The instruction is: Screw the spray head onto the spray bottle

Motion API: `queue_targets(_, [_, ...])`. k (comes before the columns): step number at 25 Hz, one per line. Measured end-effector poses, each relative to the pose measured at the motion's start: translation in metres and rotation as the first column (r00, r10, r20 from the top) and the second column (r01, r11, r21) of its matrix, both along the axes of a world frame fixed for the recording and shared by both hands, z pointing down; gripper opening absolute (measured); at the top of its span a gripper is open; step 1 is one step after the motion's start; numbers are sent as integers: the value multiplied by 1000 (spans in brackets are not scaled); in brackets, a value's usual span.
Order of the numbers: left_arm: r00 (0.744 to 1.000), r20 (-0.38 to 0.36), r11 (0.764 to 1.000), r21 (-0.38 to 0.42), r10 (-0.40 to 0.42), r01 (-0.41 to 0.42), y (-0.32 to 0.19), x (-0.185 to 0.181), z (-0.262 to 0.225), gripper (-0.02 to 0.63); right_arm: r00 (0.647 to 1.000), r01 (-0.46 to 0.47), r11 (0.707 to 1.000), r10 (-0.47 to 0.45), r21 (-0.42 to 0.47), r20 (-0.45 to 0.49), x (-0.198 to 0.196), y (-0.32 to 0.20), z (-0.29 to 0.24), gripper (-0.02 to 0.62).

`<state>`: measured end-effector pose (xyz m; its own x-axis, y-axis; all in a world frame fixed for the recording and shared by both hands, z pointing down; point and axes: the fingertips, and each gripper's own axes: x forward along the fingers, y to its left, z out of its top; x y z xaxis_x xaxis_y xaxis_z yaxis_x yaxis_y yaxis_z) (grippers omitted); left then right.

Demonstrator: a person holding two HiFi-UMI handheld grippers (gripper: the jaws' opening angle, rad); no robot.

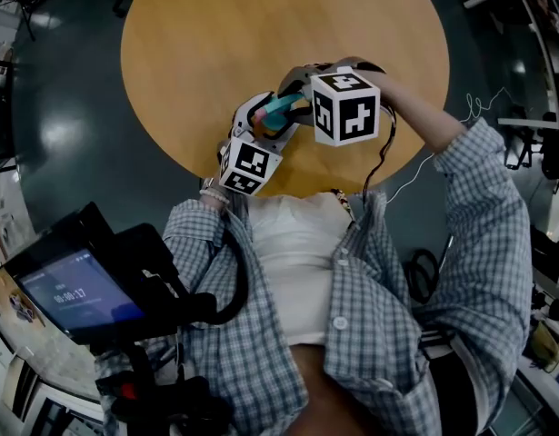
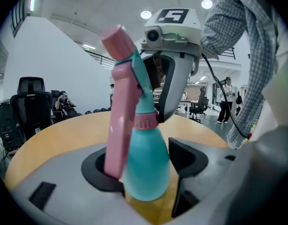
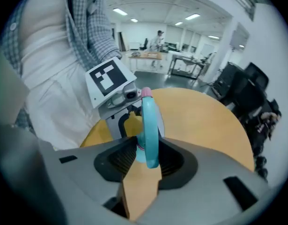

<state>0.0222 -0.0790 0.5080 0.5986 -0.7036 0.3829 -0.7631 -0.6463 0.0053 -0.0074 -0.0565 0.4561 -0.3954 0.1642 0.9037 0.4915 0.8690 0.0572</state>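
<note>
A teal spray bottle [image 2: 146, 168] stands upright between the jaws of my left gripper [image 2: 144, 172], which is shut on its body just above the table. A pink and teal spray head [image 2: 120, 102] sits on the neck, with a pink collar [image 2: 144, 121] below it. My right gripper [image 3: 146, 161] comes down from above, its pads closed on the sides of the spray head [image 3: 148, 125]. In the head view both grippers meet over the table's near edge: the left gripper [image 1: 268, 123] is below the right gripper [image 1: 294, 94], with the bottle [image 1: 279, 112] between them.
The round wooden table [image 1: 215, 44] stretches away from me over a dark floor. A screen on a rig [image 1: 74, 289] sits at my lower left. Office chairs [image 2: 29, 107] and people stand far behind. A thin cable [image 1: 415, 171] trails from my right sleeve.
</note>
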Motion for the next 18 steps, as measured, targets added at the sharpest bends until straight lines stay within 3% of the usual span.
queue_targets(2, [1000,-3,1000,-1,-3,3,0,0,-1,299,974,-210,978,210,-9,89,2,-3,-3,124])
queue_targets(3, [1000,-4,1000,-2,-4,4,0,1,-1,299,936,-325,946,325,-23,135,3,-5,-3,124])
queue_targets(5, [1000,-4,1000,-2,-3,3,2,0,-1,299,827,-519,853,518,-58,218,6,-5,-5,124])
queue_targets(7, [1000,0,1000,-1,-4,4,4,-1,-2,299,708,-657,750,648,-76,279,6,-5,-5,124])
queue_targets(9, [1000,4,1000,1,-8,8,4,-3,-2,299,604,-754,652,735,-79,307,4,-5,-4,124])
queue_targets(15, [999,33,1000,13,-15,14,4,-3,0,299,350,-920,384,893,-75,282,3,-7,-3,124])
queue_targets(17, [999,40,1000,11,-13,13,4,-2,2,299,284,-946,316,917,-77,280,3,-9,-3,124])
queue_targets(18, [999,40,1000,10,-13,12,4,-2,3,299,263,-951,296,923,-84,280,3,-10,-3,124])
